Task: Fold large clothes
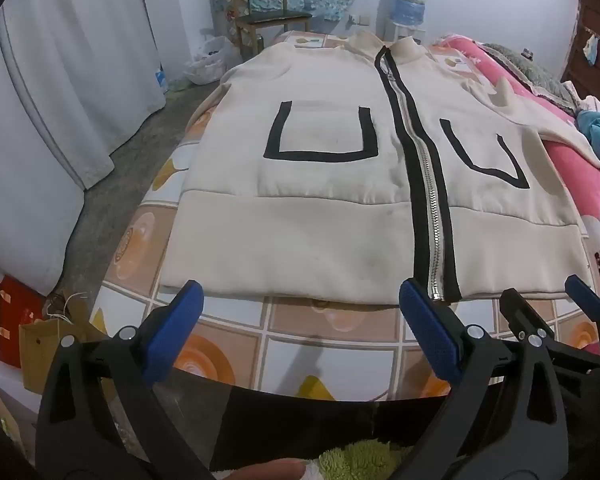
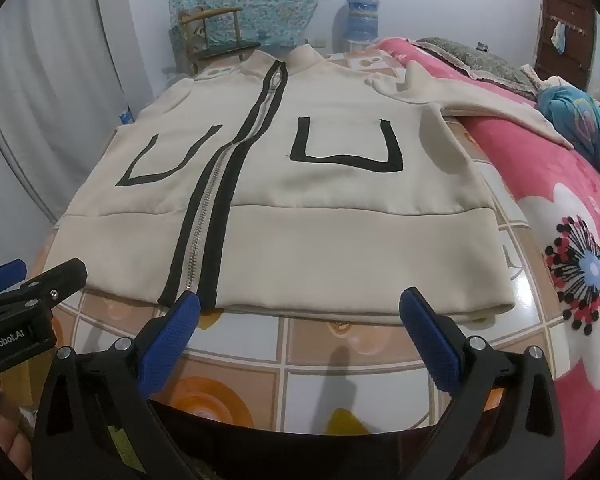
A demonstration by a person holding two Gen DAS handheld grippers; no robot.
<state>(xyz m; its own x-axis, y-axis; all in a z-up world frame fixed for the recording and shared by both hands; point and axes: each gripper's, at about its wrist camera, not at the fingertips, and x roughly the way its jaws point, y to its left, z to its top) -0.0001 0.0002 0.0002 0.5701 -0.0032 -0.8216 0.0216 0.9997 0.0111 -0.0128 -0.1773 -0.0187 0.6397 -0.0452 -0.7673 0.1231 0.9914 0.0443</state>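
Observation:
A cream zip-up jacket (image 1: 320,208) with black-trimmed pockets lies flat, front up, on a tiled-pattern table; it also shows in the right wrist view (image 2: 340,220). Its zipper (image 1: 430,200) is closed. One sleeve (image 2: 480,104) stretches to the right over the pink blanket. My left gripper (image 1: 300,300) is open and empty, fingertips just short of the hem left of the zipper. My right gripper (image 2: 300,304) is open and empty at the hem right of the zipper, and it shows at the right of the left wrist view (image 1: 580,292).
The table (image 1: 332,344) has an orange and white tile pattern. A pink floral blanket (image 2: 560,220) lies on the right. A wooden chair (image 1: 268,12) and a water dispenser (image 1: 410,4) stand behind. Paper bags (image 1: 24,328) sit on the floor at left.

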